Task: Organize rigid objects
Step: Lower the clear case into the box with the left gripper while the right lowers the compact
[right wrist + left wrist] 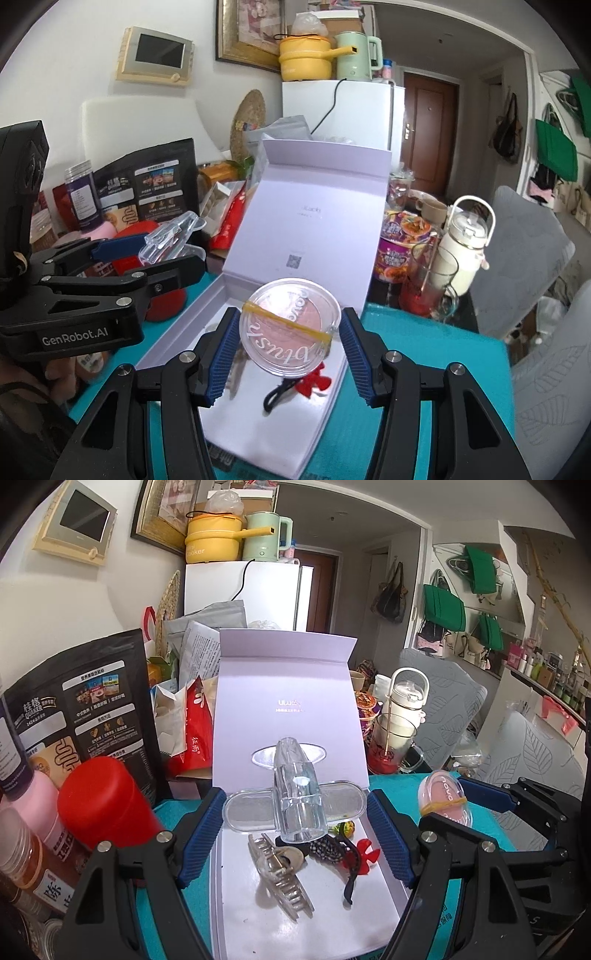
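Catalogued at this moment, largest first:

- Teal table surface (402, 794), filling the lower part of both views, crowded with packets and jars at left
- White gift box (177, 339), centre of both frames, lying open on the teal surface, lid (288, 701) standing upright behind the tray
- Left gripper (295, 825), lower centre of the left wrist view, blue pads (205, 834) clamped on the two ends of a clear plastic clip-shaped piece (299, 801); held over the far end of the box tray. Seen also at mid-left of the right wrist view (162, 251), same clear piece between its jaws
- Right gripper (286, 350), lower centre of the right wrist view, pads closed against the sides of a round blush compact (290, 328); compact tilted, banded with a yellow elastic (284, 321), poised over the box interior. Same compact seen at right of the left wrist view (445, 797)
- Black oat pouch (85, 709), left of the left wrist view, upright
- Red-capped jar (101, 801), lower left, just beside the left finger
- Inside the box tray, loose: clear hair claw (280, 878), black hair tie (349, 882), red bow (364, 854), checked dark piece (327, 849), kind not certain
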`<action>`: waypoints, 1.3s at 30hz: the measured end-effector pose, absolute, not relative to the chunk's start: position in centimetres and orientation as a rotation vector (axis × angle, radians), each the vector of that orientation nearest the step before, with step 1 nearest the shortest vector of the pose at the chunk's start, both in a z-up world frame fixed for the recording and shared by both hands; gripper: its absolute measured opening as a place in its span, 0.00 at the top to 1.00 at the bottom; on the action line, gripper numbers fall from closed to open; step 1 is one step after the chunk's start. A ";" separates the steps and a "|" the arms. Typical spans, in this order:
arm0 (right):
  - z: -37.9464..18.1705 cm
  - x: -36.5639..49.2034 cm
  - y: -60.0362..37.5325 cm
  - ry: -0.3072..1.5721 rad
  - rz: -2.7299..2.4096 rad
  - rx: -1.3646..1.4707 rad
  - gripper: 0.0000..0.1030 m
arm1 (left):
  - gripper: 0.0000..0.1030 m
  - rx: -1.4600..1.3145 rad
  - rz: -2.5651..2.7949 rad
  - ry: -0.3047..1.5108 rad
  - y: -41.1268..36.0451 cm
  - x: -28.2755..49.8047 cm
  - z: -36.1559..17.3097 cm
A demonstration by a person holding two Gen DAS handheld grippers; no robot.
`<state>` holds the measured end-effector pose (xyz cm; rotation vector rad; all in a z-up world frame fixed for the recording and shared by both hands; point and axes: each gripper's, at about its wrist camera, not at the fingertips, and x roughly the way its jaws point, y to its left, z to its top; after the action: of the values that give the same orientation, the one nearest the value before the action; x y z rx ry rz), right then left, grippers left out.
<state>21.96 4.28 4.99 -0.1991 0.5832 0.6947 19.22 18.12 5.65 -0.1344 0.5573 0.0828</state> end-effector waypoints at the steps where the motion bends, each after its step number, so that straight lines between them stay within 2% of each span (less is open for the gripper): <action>1: 5.0 22.2 4.3 0.579 0.693 -0.197 0.47 | 0.24 -0.137 0.086 0.559 18.3 19.5 5.6; 14: 2.6 25.9 7.9 0.626 0.756 -0.210 0.47 | 0.24 -0.155 0.157 0.659 21.5 22.7 2.0; 39: -3.6 29.7 8.4 0.753 0.789 -0.235 0.47 | 0.24 -0.145 0.130 0.860 20.9 26.5 -4.0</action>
<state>29.73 8.42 -3.64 -0.2351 0.7533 0.7887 26.49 20.89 -3.98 -0.1448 0.8597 0.1296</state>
